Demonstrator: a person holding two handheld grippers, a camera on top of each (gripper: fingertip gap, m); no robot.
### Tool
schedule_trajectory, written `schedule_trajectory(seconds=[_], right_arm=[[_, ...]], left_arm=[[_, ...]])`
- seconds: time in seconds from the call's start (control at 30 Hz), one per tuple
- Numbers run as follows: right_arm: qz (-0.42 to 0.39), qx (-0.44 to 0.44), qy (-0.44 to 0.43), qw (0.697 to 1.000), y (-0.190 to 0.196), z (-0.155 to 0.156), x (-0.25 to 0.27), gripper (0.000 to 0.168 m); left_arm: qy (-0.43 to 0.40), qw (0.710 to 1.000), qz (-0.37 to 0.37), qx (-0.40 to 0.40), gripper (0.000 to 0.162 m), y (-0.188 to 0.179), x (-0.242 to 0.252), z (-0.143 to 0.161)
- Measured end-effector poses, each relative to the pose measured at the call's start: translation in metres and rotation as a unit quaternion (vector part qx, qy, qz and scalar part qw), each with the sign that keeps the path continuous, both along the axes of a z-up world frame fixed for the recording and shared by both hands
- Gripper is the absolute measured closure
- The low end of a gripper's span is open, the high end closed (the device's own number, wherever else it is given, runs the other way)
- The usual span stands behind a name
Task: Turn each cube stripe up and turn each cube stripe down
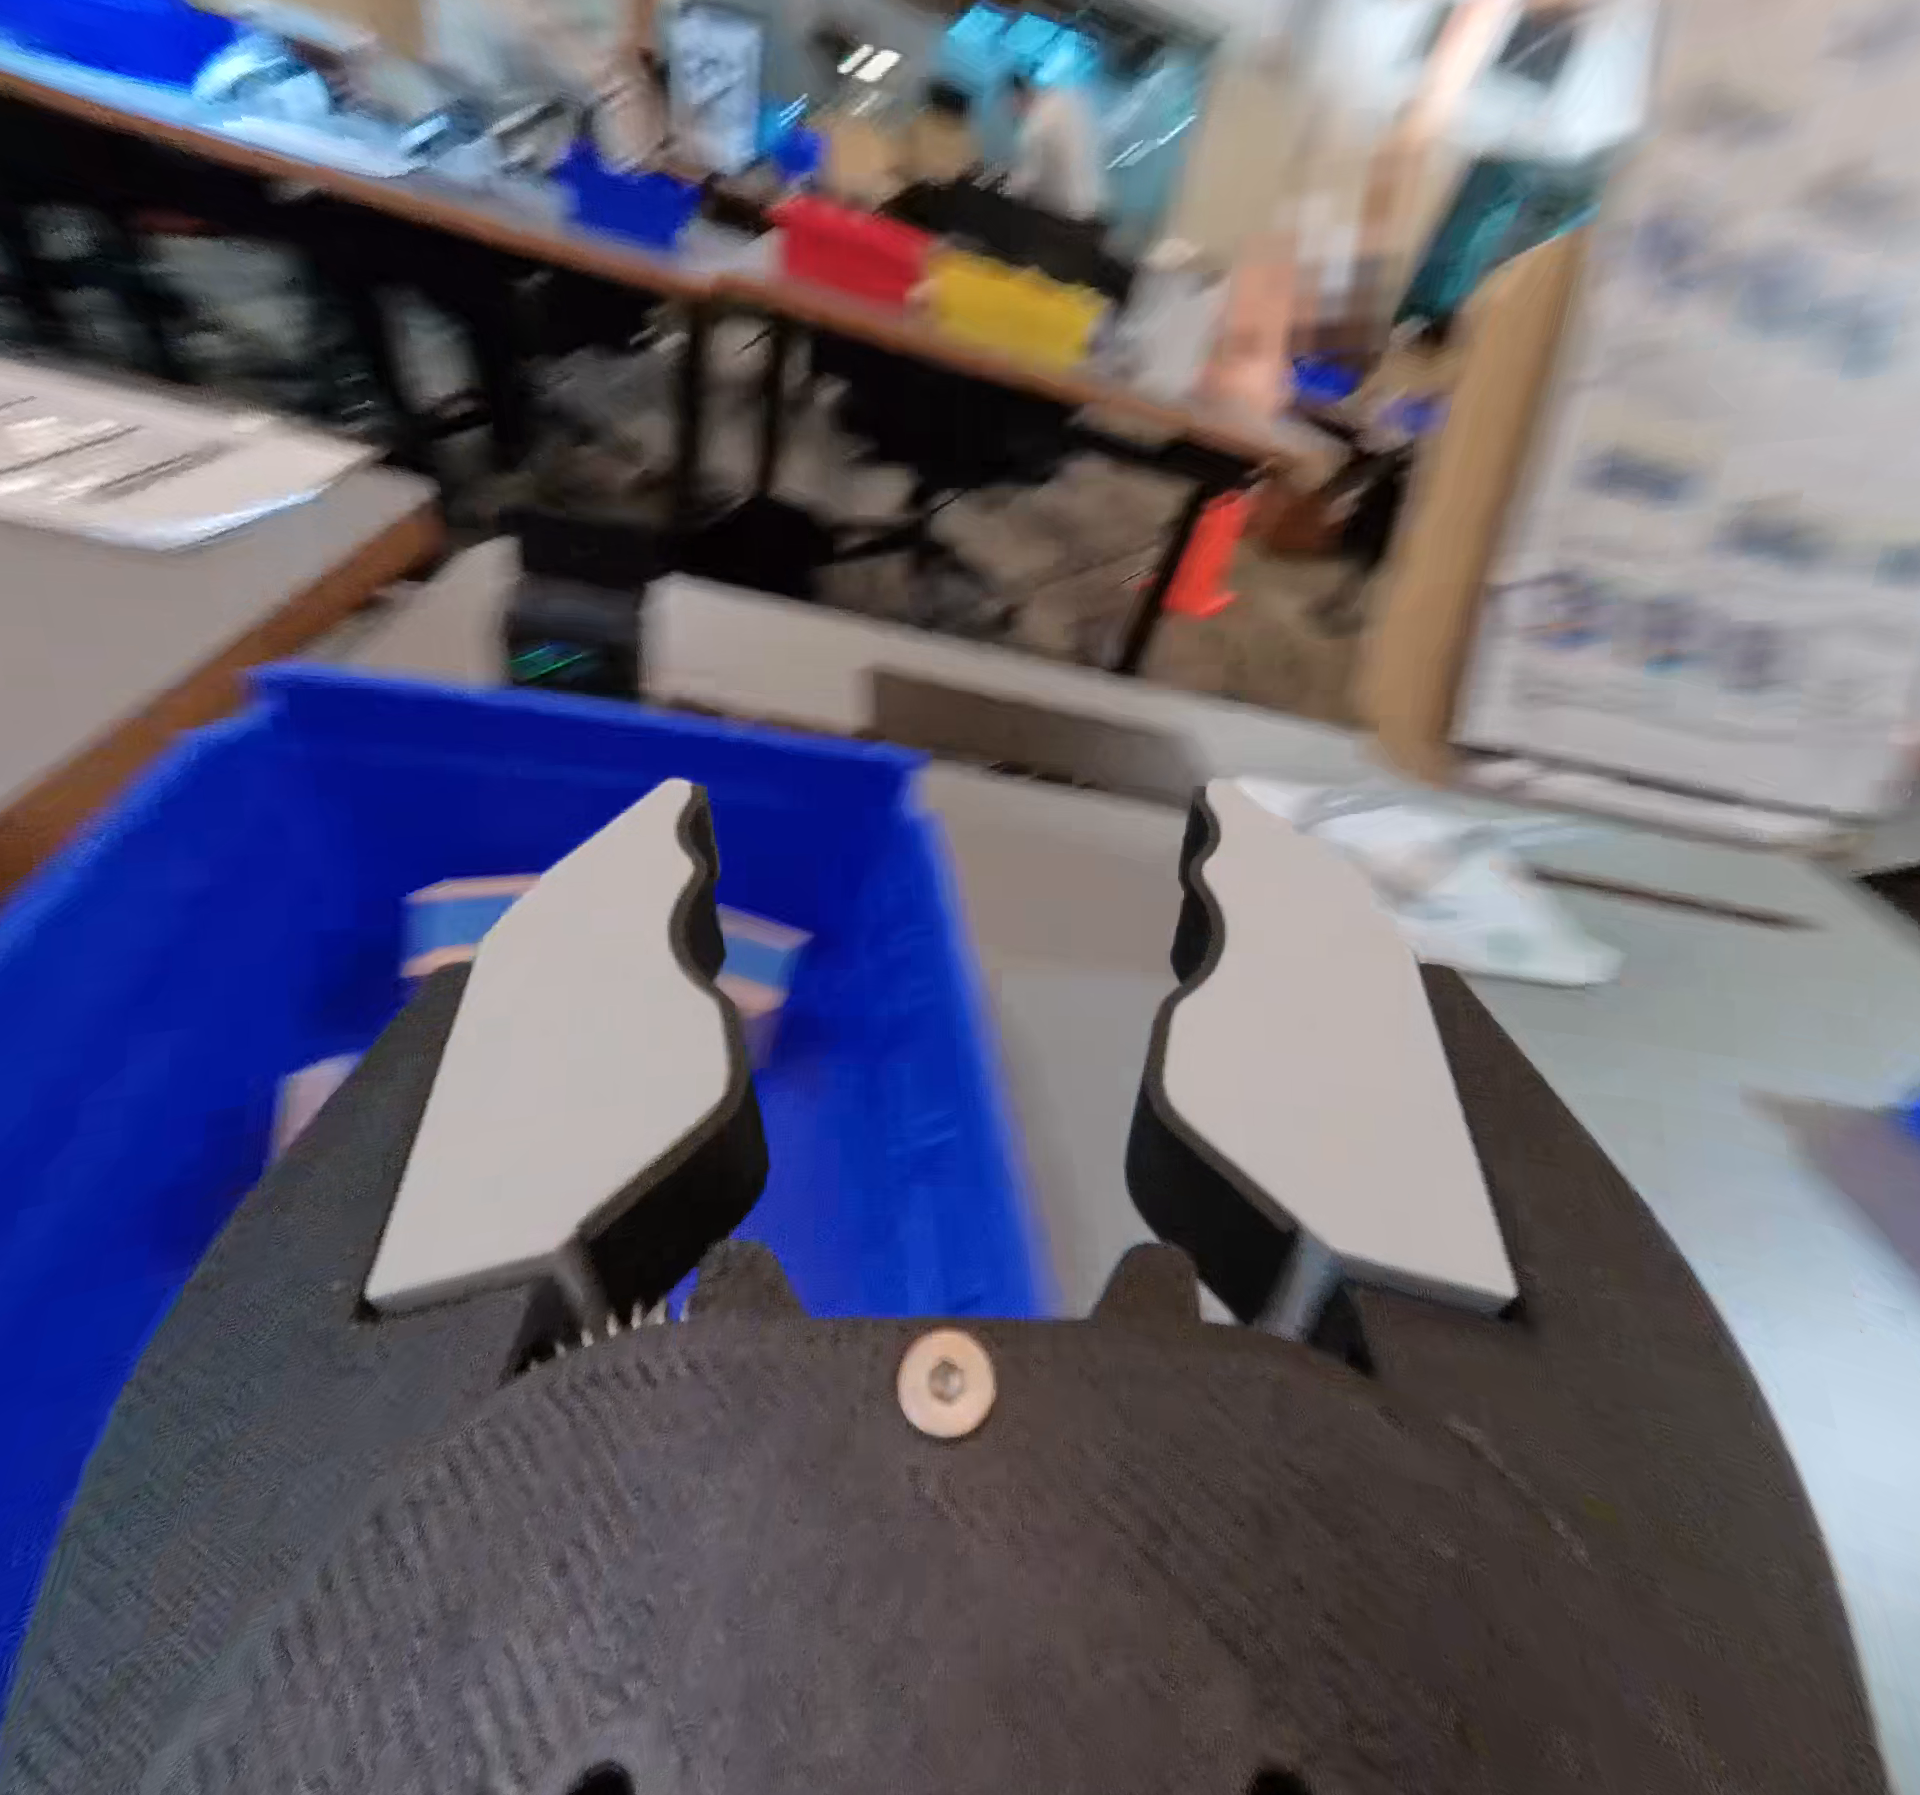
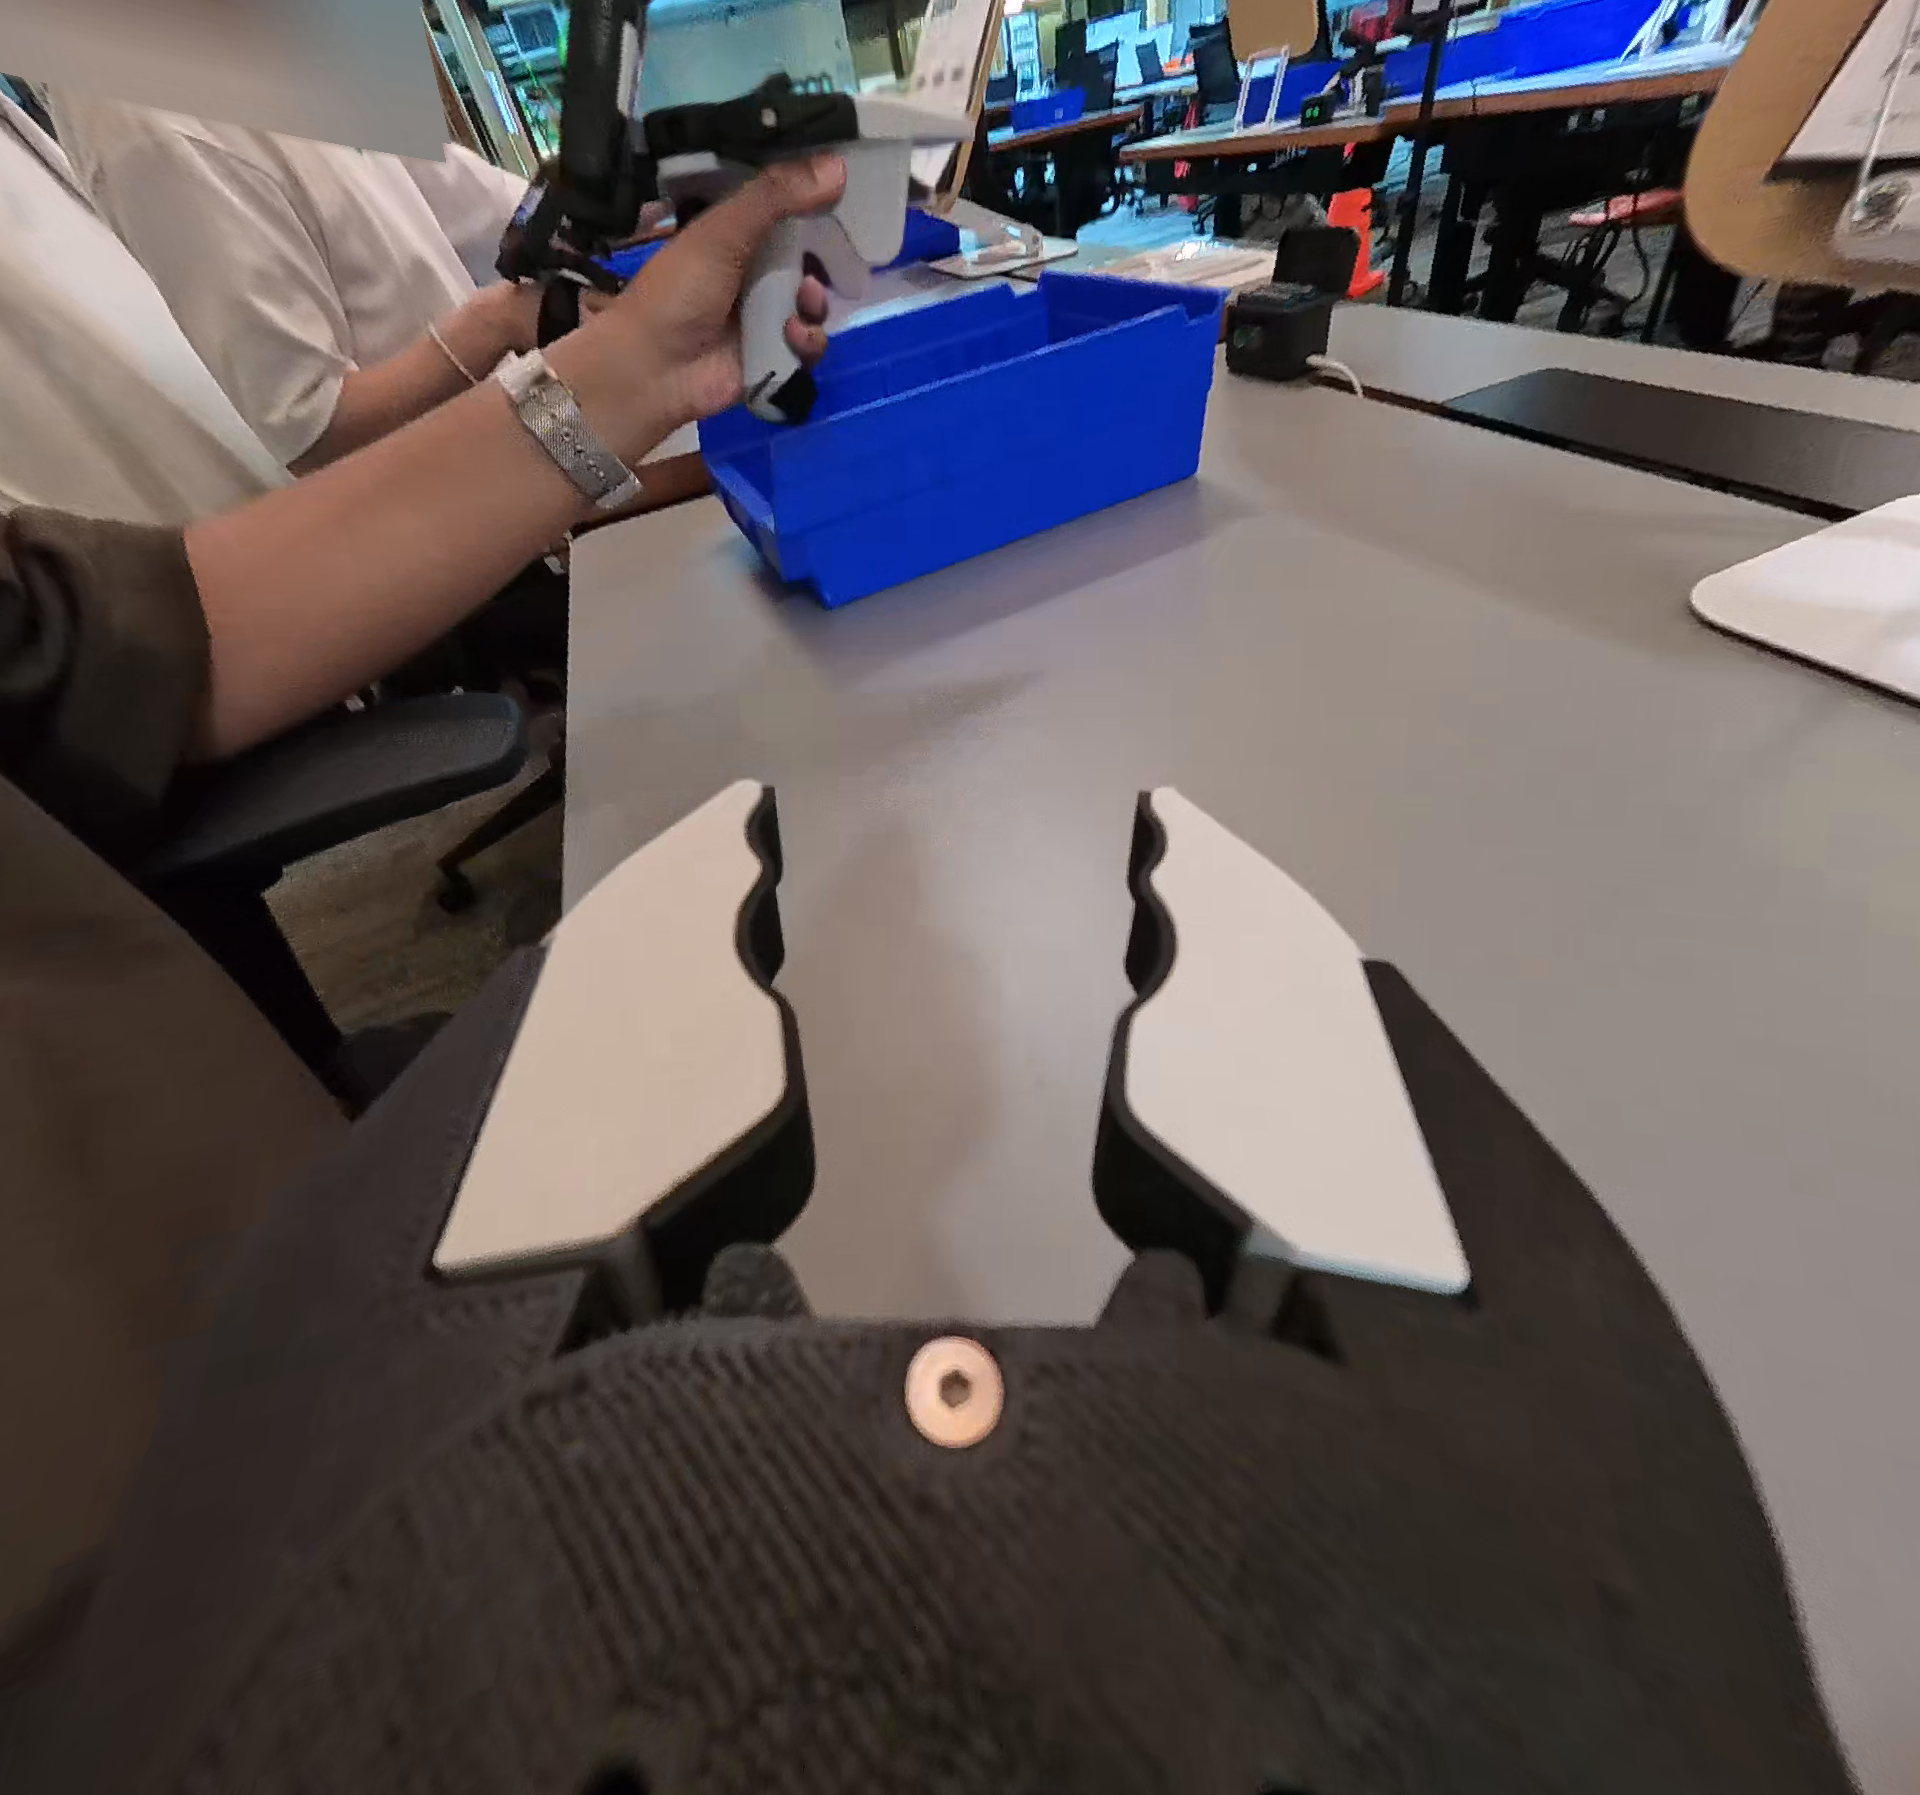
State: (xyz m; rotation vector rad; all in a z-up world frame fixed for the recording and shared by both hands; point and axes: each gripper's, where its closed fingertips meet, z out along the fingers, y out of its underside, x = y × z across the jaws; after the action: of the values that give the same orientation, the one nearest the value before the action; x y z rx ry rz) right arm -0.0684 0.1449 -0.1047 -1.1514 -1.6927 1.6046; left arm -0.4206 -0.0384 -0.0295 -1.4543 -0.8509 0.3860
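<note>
Both tools gape wide: left tool [image 1: 945, 904] over bin rim [image 1: 582, 737], right tool [image 2: 956, 872] above bare table [image 2: 1247, 665].

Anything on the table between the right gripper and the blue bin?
No. In the right wrist view, only bare grey table lies between the open right gripper and the blue bin; the left gripper is above the bin.

The right gripper [image 2: 954, 872] hangs low over the grey table [image 2: 1351, 727], jaws apart, nothing between them. Farther off, a blue bin [image 2: 966, 457] sits near the table's left edge. A hand [image 2: 675, 322] with a watch holds the left gripper [image 2: 810, 187] above the bin.
</note>
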Motion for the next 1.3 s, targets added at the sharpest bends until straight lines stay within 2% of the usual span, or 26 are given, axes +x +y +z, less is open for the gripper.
schedule_trajectory(seconds=[0.07,0.17,0.37,0.43,0.47,0.5,0.57,0.63,0.73,0.8,0.87,0.93,1.03,1.1,1.17,1.23,1.27,1.3], right_arm=[[-0.001,-0.008,-0.012,1.0,-0.001,-0.006,-0.002,0.103],[0.0,-0.02,-0.019,1.0,0.0,-0.008,-0.005,0.103],[-0.012,-0.027,-0.013,0.999,0.009,-0.005,-0.008,0.104],[-0.014,-0.031,-0.016,0.999,0.012,-0.007,-0.009,0.104],[-0.015,-0.035,-0.019,0.999,0.014,-0.008,-0.01,0.105],[-0.015,-0.04,-0.023,0.999,0.016,-0.009,-0.01,0.105],[-0.013,-0.055,-0.03,0.998,0.018,-0.01,-0.011,0.105],[-0.009,-0.069,-0.032,0.997,0.019,-0.009,-0.011,0.105],[-0.005,-0.081,-0.035,0.996,0.019,-0.009,-0.011,0.107],[-0.005,-0.08,-0.035,0.996,0.018,-0.009,-0.01,0.107],[-0.009,-0.074,-0.027,0.997,0.017,-0.005,-0.009,0.107],[-0.027,-0.054,-0.004,0.998,0.018,0.003,-0.008,0.107],[-0.074,-0.001,0.05,0.996,0.024,0.019,-0.004,0.105],[-0.113,0.037,0.089,0.989,0.028,0.032,0.0,0.102],[-0.147,0.081,0.125,0.978,0.029,0.042,0.004,0.1],[-0.173,0.148,0.162,0.96,0.027,0.049,0.009,0.098],[-0.184,0.191,0.182,0.947,0.026,0.052,0.011,0.099],[-0.204,0.233,0.206,0.928,0.027,0.055,0.014,0.105]], left_arm=[[-0.046,0.994,0.049,-0.083,0.076,-0.031,-0.029,-0.037],[-0.11,0.971,0.091,-0.191,0.074,-0.06,-0.058,-0.08],[-0.216,0.914,0.146,-0.312,0.075,-0.082,-0.092,-0.157],[-0.243,0.892,0.163,-0.345,0.09,-0.089,-0.096,-0.179],[-0.249,0.889,0.166,-0.347,0.103,-0.089,-0.097,-0.185],[-0.242,0.897,0.159,-0.334,0.11,-0.084,-0.097,-0.184],[-0.225,0.914,0.154,-0.301,0.109,-0.079,-0.096,-0.168],[-0.191,0.943,0.143,-0.23,0.111,-0.07,-0.097,-0.131],[-0.144,0.988,0.028,-0.055,0.113,-0.028,-0.069,-0.054],[-0.135,0.985,-0.087,0.062,0.113,0.007,-0.032,-0.003],[-0.141,0.961,-0.184,0.153,0.113,0.038,0.01,0.037],[-0.157,0.925,-0.272,0.215,0.113,0.069,0.054,0.064],[-0.191,0.863,-0.377,0.275,0.113,0.116,0.125,0.082],[-0.233,0.81,-0.438,0.312,0.113,0.146,0.176,0.079],[-0.308,0.736,-0.489,0.352,0.113,0.173,0.226,0.068],[-0.4,0.661,-0.505,0.384,0.113,0.195,0.265,0.05],[-0.437,0.638,-0.502,0.389,0.113,0.205,0.279,0.04],[-0.462,0.628,-0.493,0.387,0.113,0.214,0.29,0.03]])
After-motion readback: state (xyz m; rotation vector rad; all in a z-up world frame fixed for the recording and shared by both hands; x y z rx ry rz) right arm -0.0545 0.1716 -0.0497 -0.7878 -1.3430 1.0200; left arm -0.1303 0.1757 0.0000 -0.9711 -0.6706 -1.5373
